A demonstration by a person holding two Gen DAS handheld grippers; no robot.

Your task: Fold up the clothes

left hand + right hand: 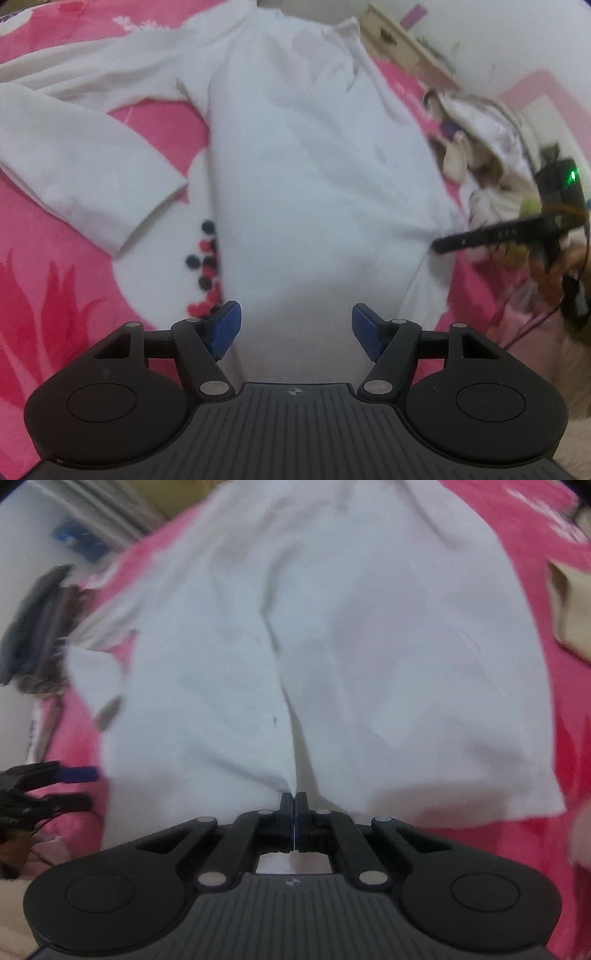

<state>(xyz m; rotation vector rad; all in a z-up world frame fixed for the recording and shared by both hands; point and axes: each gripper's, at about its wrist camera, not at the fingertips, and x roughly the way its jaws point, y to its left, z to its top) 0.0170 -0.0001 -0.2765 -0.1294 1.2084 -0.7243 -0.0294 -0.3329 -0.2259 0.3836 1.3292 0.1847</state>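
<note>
Right hand-held gripper (294, 805) pinching white garment (332, 646), left hand-held gripper (296, 330) spread wide

We see our left gripper (296, 330) as matte black plastic with ridged blue pads (226, 328), silver pivot screws, round discs at seven and five o'clock, and a small crosshair mark.
</note>
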